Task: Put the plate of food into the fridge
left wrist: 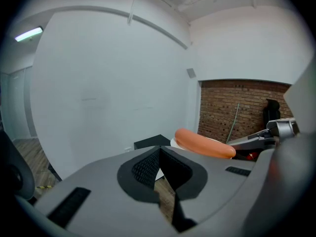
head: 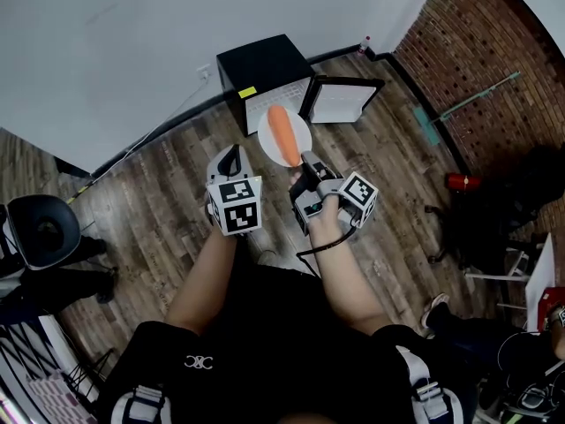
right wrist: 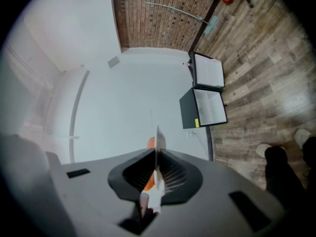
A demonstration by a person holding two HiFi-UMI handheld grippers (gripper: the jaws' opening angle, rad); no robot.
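A white plate (head: 303, 129) carrying a long orange sausage (head: 282, 134) hangs in the air in front of the small black fridge (head: 259, 62), whose door (head: 342, 101) stands open to the right. My right gripper (head: 308, 162) is shut on the plate's near rim. In the right gripper view the plate (right wrist: 158, 147) shows edge-on between the pads of that gripper (right wrist: 156, 174), with the sausage (right wrist: 149, 143) to its left and the fridge (right wrist: 189, 108) beyond. My left gripper (head: 231, 161) floats just left of the plate, shut and empty (left wrist: 159, 154). The sausage (left wrist: 205, 143) lies to its right.
The fridge stands on a wood floor against a white wall (head: 115, 51). A brick wall (head: 481, 51) with a leaning mop (head: 477, 94) runs along the right. A red extinguisher (head: 461, 182) and dark gear lie at the right. An office chair (head: 42, 230) sits at the left.
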